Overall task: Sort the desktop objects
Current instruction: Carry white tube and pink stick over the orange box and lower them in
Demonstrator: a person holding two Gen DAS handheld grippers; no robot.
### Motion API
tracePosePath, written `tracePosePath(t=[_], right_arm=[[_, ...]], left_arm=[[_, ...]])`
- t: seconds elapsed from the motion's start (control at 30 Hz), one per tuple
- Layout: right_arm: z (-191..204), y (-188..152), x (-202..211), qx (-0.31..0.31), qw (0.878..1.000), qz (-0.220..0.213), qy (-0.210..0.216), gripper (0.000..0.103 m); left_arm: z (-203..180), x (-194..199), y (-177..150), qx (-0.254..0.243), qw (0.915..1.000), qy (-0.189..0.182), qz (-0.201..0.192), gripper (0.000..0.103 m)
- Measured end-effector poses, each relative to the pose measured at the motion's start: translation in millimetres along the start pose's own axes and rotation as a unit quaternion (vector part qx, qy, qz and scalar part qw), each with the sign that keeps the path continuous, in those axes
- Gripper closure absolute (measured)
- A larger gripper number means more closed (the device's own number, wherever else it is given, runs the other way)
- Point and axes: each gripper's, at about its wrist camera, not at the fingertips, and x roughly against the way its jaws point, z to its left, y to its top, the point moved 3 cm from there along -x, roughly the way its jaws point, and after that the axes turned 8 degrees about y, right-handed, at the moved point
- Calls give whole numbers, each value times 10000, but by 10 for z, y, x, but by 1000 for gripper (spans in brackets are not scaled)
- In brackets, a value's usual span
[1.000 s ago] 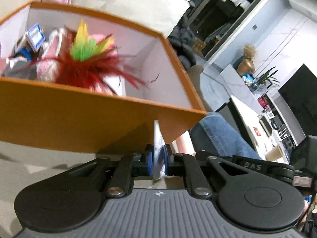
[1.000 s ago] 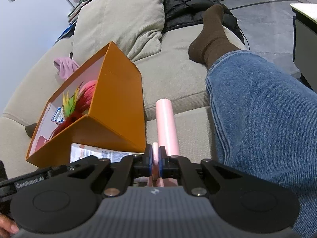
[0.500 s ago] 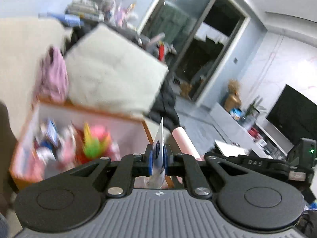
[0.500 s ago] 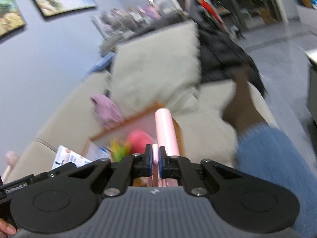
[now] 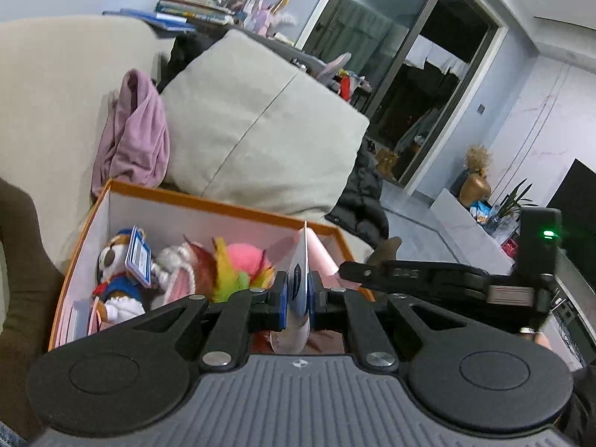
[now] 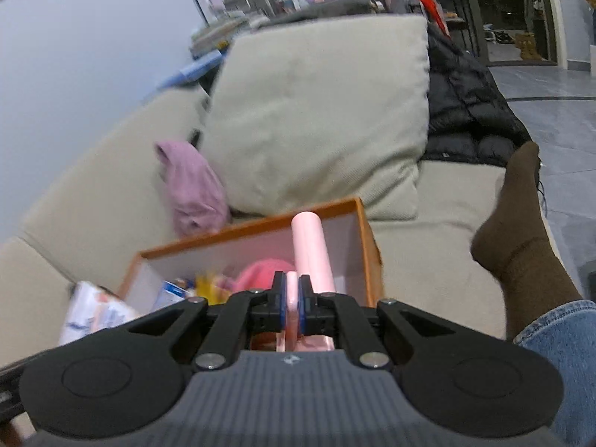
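Left tool (image 5: 298,292): black two-finger tool with blue pads, closed on a thin white printed packet (image 5: 300,279) that stands on edge between the pads, its top edge rising above them.
Right tool (image 6: 292,305): same kind of black tool, pressed tight on the flat tab of a pale pink plastic cylinder (image 6: 309,251); the cylinder reaches forward over the open box, near its right wall.
Both tools together: in the left view the right tool shows as a black bar with a green light, just right of the packet, with the pink cylinder between them.
Box (image 5: 219,203): orange cardboard box with a pale inside, open on top, resting on the sofa seat just ahead of both tools.
Box contents: a plush dog in a blue sailor suit (image 5: 115,279) with a blue-edged tag at the left end; a grey-white soft toy next to it; red, yellow and green feathers (image 5: 227,268) around a pink fluffy ball (image 5: 244,255) near the middle.
Person: a brown-socked foot (image 6: 517,219) and a blue denim leg (image 6: 558,339) lie on the seat to the right of the box.
Behind the box: a mauve cloth (image 5: 134,130) heaped against the sofa back at the left corner, a large beige square cushion (image 5: 260,130) leaning beside it, a black padded jacket (image 6: 465,111) to the right.
Sofa (image 6: 93,186): beige fabric, curved back.
Far: stacked books on a ledge behind the sofa; dark glass doors.
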Motion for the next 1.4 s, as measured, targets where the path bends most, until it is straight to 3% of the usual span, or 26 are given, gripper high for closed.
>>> tracePosePath(t=[0.17,0.43,0.73,0.83,1.0,1.17,1.4], right_arm=[[-73,-110,-299,29,9985,355,-413,97],[73,-169,-448,602,9902,547,-1133,96],[147,-221,-519,965,9799,711,-1595,96],[150,-222,-510,1051,9767,650,-1757,101],[86,-184,-433,831,9822,582,-1584,99],[-13,-189,-178,386,9918,307,-1178,95],[-130,-253,48,69,9968,103,-796,95]], left_arm=[[87,-87,-44,84,9999,43,136,92],[111,-158,-107,71,9996,103,267,92],[117,-156,-132,70,9995,119,291,92],[117,-154,-136,68,9994,124,309,92],[96,-114,-131,-4,9995,103,306,92],[-30,-23,-89,-490,9987,10,163,92],[-130,-187,-172,-929,9934,240,622,92]])
